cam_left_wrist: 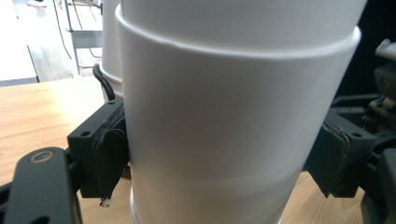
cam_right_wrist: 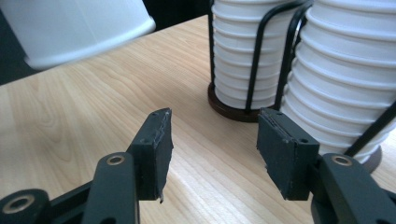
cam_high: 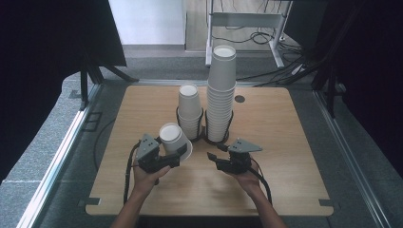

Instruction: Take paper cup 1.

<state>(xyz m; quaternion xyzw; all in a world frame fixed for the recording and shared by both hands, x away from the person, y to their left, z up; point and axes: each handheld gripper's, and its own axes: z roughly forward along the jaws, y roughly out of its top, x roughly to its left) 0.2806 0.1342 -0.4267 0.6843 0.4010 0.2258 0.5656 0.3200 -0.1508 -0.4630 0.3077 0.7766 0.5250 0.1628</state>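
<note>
High view: left gripper (cam_high: 177,154) clamps the inverted paper cup (cam_high: 174,137) near the table's (cam_high: 294,190) front-left; it should lower it level while right gripper (cam_high: 213,158) stays released.

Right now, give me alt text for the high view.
The left tongs grip an upturned white paper cup over a wooden table, while the right tongs sit open and empty. Behind them, a short cup stack and a tall cup stack stand in black wire holders.
</note>
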